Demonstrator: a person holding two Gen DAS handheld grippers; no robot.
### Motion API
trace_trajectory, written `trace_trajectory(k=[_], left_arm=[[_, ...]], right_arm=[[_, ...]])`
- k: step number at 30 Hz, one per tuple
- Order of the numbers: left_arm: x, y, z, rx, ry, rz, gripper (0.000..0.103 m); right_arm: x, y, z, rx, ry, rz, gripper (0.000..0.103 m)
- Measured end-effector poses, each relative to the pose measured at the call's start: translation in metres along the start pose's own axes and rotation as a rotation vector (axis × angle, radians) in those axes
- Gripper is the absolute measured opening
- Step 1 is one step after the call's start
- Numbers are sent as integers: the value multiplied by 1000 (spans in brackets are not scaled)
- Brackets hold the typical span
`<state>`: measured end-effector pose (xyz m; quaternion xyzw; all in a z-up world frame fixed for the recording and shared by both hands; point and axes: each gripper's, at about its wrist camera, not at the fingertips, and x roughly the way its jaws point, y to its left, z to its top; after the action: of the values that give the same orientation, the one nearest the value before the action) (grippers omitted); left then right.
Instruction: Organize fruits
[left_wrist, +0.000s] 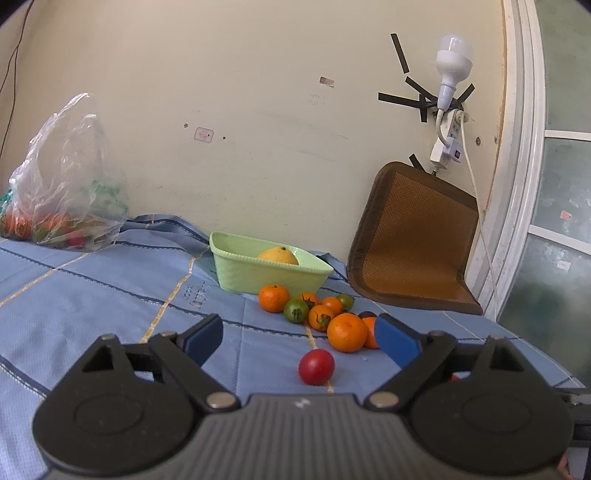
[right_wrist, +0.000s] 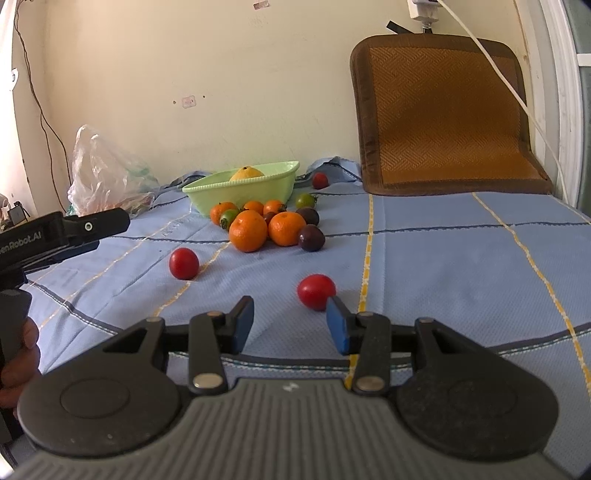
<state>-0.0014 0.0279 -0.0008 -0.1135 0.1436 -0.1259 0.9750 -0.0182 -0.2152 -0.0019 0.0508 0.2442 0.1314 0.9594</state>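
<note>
Fruits lie loose on the light blue checked cloth (left_wrist: 92, 295) in my left wrist view: a heap of orange mandarins (left_wrist: 347, 331), small orange tomatoes and a green tomato (left_wrist: 296, 311) sits at about one o'clock from my left gripper (left_wrist: 303, 338), just in front of a pale green plastic basket (left_wrist: 251, 275) with one yellow-orange citrus fruit (left_wrist: 279, 255) inside. A single round red tomato (left_wrist: 316, 367) rests on the cloth between the blue pads, touching neither. That gripper's jaws stand wide apart and hold nothing. Some dark stitched writing on the cloth near the basket is too blurred for me to read. At ten o'clock a clear plastic bag (left_wrist: 62, 184) holds more produce against the wall.

From my right wrist view, the right gripper (right_wrist: 290, 325) is partly open with nothing between its pads; a second red tomato (right_wrist: 316, 291) lies just beyond the right pad at one o'clock, and I cannot tell whether they touch. The heap and the green basket (right_wrist: 236, 190) sit at twelve o'clock, farther back, with two dark purple fruits (right_wrist: 311, 237) at its right edge. At nine o'clock the other black gripper body (right_wrist: 44, 236) shows white lettering ending "enRobot.AI", with a hand (right_wrist: 18, 362) on its handle.
</note>
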Motion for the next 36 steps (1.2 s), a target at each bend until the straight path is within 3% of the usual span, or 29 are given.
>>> trace_trajectory(k=[20, 26, 32, 36], left_arm=[[1, -2, 1, 10, 13, -18, 94], [13, -14, 1, 84, 86, -49, 91], [44, -26, 3, 126, 244, -57, 79], [54, -27, 5, 143, 253, -33, 79]], right_arm=[[1, 1, -1, -7, 0, -4, 46], [0, 3, -1, -17, -6, -8, 46], [4, -6, 4, 7, 20, -39, 46], [8, -11, 11, -21, 25, -54, 46]])
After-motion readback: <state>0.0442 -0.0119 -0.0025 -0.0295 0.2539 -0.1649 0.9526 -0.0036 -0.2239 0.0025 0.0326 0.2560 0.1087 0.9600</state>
